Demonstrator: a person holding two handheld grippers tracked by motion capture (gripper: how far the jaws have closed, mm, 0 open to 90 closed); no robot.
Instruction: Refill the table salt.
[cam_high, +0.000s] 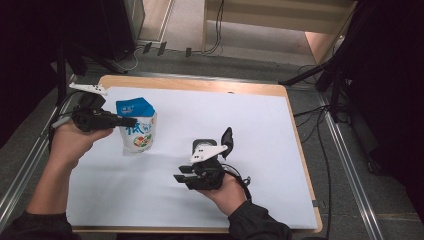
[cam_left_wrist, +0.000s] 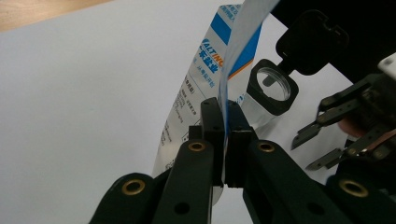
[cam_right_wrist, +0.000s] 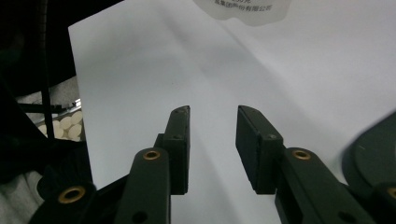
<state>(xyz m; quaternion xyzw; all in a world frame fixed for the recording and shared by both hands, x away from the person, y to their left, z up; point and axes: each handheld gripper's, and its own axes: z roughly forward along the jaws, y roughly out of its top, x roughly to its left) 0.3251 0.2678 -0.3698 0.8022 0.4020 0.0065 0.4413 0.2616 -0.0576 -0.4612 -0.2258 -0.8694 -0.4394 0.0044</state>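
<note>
Counter: white-covered counter (cam_high: 210, 120) with a wooden rim, carrying everything.
Pouch: blue-and-white soft plastic stand-up pouch (cam_high: 136, 126) stands at the counter's left; light and floppy, slick film (best taken by the flat top seam).
Jar: small black square jar with its hinged lid open (cam_high: 204, 146), mid-counter, near the right tool.
Left tool (cam_high: 124, 121): clamped on the pouch's upper edge.
Right tool (cam_high: 181, 177): jaws parted, nothing between them.
</note>
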